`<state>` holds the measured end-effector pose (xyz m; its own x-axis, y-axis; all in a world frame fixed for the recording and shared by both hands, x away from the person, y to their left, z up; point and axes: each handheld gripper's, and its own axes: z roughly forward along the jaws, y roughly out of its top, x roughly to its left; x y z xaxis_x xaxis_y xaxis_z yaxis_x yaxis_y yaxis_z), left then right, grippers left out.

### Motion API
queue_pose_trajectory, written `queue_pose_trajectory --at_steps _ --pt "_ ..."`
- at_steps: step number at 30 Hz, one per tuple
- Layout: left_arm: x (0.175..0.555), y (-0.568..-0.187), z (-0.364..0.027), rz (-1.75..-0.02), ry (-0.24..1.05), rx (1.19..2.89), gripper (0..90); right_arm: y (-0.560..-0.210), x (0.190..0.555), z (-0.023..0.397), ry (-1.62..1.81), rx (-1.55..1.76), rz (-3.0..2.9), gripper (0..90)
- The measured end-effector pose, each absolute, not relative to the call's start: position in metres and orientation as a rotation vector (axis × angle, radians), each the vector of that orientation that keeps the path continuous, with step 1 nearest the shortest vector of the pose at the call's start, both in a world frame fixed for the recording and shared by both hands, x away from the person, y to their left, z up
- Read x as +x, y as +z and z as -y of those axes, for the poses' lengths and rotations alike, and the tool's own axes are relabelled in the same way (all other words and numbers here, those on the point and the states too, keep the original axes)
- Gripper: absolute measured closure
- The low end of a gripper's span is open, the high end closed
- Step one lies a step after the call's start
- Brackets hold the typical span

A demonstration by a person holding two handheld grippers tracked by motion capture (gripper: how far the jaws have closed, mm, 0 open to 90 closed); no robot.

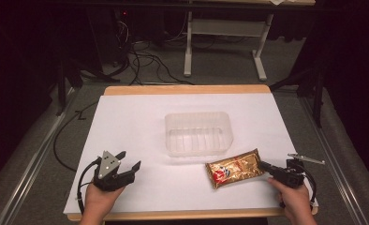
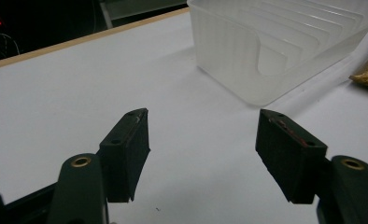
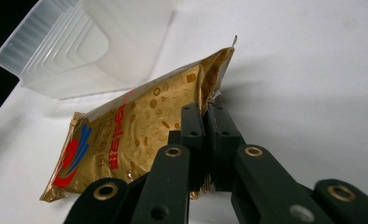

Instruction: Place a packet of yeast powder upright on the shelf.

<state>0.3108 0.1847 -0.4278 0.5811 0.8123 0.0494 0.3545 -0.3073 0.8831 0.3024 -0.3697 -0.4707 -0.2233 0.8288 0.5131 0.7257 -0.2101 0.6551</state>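
A: The right gripper (image 3: 205,109) has its jaws pressed together on the end seam of the gold snack packet (image 1: 234,168), which lies near the table's front edge, toward the right front corner, just in front of the clear plastic tub (image 1: 198,132).

B: So the likely step is getting the packet into that tub?

A: That's my reading. To do it well, I'd lift by the seam until the whole packet hangs free, so the far end with the red and blue logo doesn't drag along the white table cover (image 1: 140,112). Then carry it over the tub's near wall and lower it flat before letting go.

B: Is the pinch good enough?

A: In the right gripper view the jaws bite only a thin strip of foil at the crimped end. The packet may swing or slip, so a slow lift seems wise.

B: And the left gripper (image 2: 203,135)?

A: Spread wide, holding nothing, resting near the left front corner, well apart from the tub. It could steady the tub if the light plastic slides.

B: Anything in the way?

A: Only the tub's own near wall between packet and basin. Beyond the back edge there are cables and a table frame on the floor, well clear of the work.
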Motion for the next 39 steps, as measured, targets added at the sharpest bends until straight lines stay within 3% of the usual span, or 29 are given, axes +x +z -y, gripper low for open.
queue_pose_trajectory --at_steps 39 --pt "0.312 -0.428 -0.185 -0.935 0.633 1.898 35.5 -0.399 0.269 0.352 1.522 1.403 -1.747 90.0"
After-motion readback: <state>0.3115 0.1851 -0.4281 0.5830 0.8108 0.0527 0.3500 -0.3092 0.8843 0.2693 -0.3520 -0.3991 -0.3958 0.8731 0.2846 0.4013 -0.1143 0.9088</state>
